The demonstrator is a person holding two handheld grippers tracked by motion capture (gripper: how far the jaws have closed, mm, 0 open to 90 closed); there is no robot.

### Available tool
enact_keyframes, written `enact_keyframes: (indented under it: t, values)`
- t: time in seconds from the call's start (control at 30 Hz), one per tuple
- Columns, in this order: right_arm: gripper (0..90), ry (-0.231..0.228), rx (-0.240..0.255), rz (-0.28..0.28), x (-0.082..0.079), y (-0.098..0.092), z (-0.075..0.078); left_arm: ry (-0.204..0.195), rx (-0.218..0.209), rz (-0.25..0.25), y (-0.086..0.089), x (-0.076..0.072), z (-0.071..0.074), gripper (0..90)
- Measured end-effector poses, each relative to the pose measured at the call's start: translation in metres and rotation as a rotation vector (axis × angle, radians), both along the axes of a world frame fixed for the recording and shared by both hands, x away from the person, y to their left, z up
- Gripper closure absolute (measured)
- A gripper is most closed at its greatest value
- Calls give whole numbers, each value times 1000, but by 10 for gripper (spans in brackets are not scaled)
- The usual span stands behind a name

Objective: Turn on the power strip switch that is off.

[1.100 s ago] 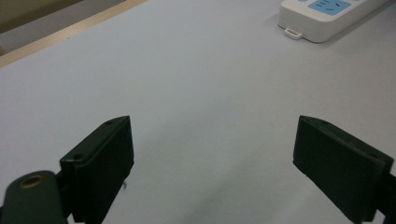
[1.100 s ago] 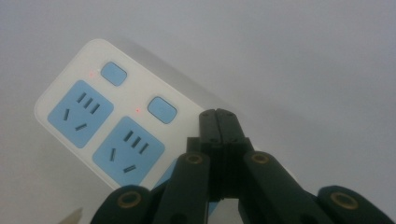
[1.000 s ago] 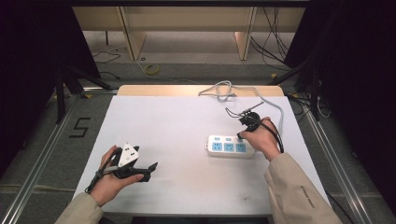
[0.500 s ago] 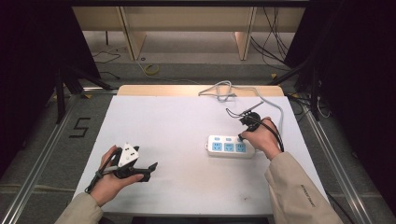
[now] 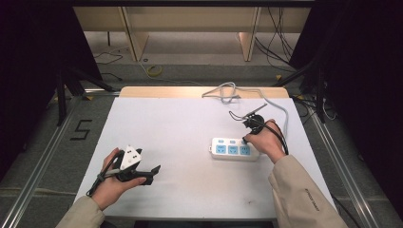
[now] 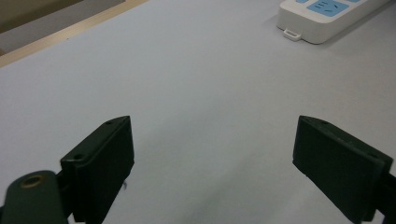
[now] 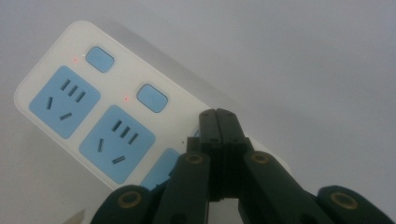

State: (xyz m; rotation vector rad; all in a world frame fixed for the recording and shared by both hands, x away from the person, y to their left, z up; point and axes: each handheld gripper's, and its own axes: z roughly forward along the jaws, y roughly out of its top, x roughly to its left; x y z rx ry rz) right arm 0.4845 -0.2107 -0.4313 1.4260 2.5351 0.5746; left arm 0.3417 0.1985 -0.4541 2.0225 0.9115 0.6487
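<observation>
**Closed jaws on the third switch: a slip is the thing to watch**

The white power strip (image 5: 234,149) lies flat on the white table (image 5: 180,133), directly under the tips of the right gripper (image 7: 219,116). That gripper's jaws are pressed together, nothing between them, and their joined tip sits over the spot where the strip's third blue switch would be. I can't tell whether it is actually touching. Out to one side of the jaws are two blue switches (image 7: 152,98), each with a small red light lit beside it, and two blue sockets (image 7: 116,141) below them. No light is visible by the jaw tip, which covers that spot.

My guess is a press on that last switch. The joined tip is narrow and comes in at a slant, so it could skid off the button onto the socket face beside it, or shove the strip along the smooth table, since nothing pins the body down. The strip's white cable (image 5: 228,91) loops loosely beyond the jaws and would not stop a slide.

The left gripper (image 5: 142,170) rests well apart, near the table's front edge, jaws spread wide and empty, with the strip's end far ahead of them. It gives no bracing from there.
</observation>
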Motion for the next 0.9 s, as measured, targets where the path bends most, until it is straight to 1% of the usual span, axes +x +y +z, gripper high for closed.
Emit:
enact_keyframes:
  t: [0.17, 0.37, 0.53, 0.73, 0.9]
  values:
    - [900, -8, -18, 9, 0, 2, 0, -1, -3, 0, -1, 0, 0, 122]
    - [900, 0, -28, 12, 1, 3, 0, -1, -1, 1, 0, 0, 0, 122]
    - [900, 12, -19, 8, 2, 2, 0, 0, -8, 1, -1, 0, 0, 123]
    - [900, 14, -24, 8, 2, 3, 0, 0, -11, 1, -1, 0, 0, 123]
    - [900, 10, -34, 18, 2, 4, 0, 2, -9, 0, -1, 0, 0, 123]
